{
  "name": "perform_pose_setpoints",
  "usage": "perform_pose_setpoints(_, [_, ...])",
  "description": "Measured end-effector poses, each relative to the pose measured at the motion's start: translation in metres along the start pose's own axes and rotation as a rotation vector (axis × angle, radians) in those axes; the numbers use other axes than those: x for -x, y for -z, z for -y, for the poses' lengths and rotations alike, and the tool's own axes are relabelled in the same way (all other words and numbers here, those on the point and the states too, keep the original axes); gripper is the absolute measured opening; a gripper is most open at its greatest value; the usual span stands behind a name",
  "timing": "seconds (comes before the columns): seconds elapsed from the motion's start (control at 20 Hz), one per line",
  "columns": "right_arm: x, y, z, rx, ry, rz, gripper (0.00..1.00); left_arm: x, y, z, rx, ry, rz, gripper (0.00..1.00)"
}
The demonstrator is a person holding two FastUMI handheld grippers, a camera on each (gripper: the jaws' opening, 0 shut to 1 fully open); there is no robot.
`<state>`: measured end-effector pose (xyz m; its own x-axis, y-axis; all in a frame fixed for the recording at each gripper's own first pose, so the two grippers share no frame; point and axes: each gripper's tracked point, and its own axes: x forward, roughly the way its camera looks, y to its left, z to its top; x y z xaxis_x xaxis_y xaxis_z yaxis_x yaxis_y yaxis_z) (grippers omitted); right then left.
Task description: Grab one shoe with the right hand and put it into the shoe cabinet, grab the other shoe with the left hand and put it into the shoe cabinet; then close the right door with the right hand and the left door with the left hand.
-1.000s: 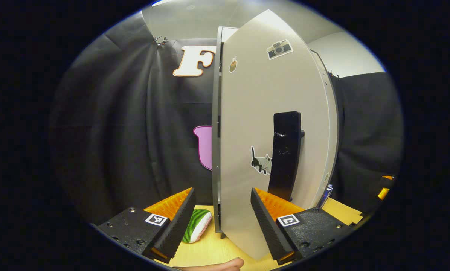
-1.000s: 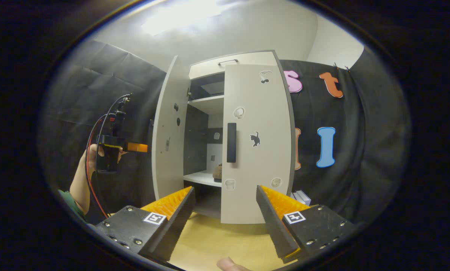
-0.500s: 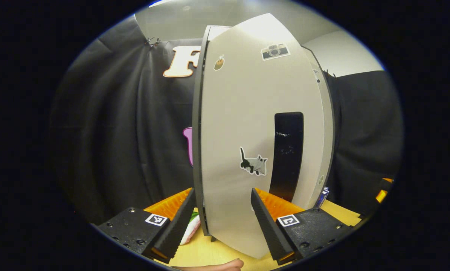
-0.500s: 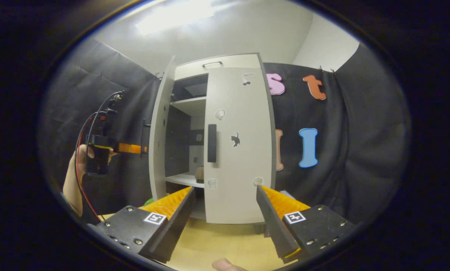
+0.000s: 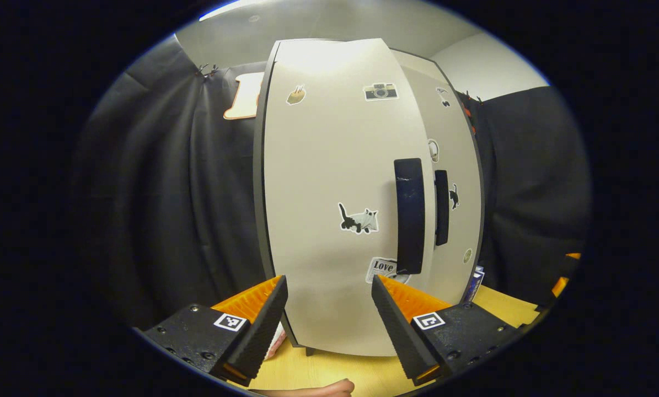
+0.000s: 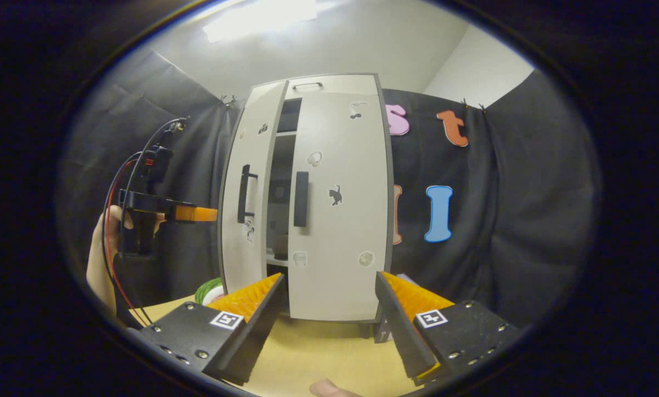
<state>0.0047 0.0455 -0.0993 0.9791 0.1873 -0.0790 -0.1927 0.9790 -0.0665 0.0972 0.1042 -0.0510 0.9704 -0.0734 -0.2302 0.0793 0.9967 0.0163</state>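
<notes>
The pale shoe cabinet [image 6: 329, 88] stands on the wooden table [image 6: 318, 353]. Its right door [image 6: 340, 220] is shut. The left door [image 6: 249, 165] is ajar, leaving a narrow dark gap. A dim shape low in that gap may be a shoe, but I cannot tell. In the right gripper view, a hand [image 6: 100, 253] holds my left gripper [image 6: 210, 214] with its tips at the left door's outer face. The left gripper view has this door [image 5: 329, 193] and its black handle [image 5: 409, 215] close ahead. My left gripper [image 5: 329, 298] is open. My right gripper [image 6: 329, 292] is open, back from the cabinet.
A green striped plush [image 6: 208, 289] lies on the table by the cabinet's left foot. A small box [image 6: 412, 281] sits beside the cabinet's right foot. Black cloth walls surround the booth.
The left door has swung most of the way shut, narrowing the gap. My left gripper followed the door's face. The right gripper shifted only slightly.
</notes>
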Motion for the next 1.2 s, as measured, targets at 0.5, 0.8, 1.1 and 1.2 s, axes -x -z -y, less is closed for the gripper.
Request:
perform_pose_setpoints(0.5, [-0.005, -0.006, 0.000, -0.024, 0.049, 0.005, 0.98, 0.035, 0.000, -0.003, 0.000, -0.061, 0.049, 0.94])
perform_pose_setpoints(0.8, [-0.011, -0.012, -0.009, -0.026, 0.041, 0.013, 0.98, 0.051, 0.007, 0.008, -0.005, -0.072, 0.075, 0.94])
perform_pose_setpoints(1.1, [-0.016, -0.030, -0.017, -0.036, 0.034, 0.043, 0.98, 0.066, 0.023, 0.026, -0.018, -0.086, 0.083, 0.94])
perform_pose_setpoints(1.2, [-0.020, -0.037, -0.017, -0.034, 0.041, 0.053, 0.98, 0.070, 0.028, 0.033, -0.013, -0.090, 0.083, 0.94])
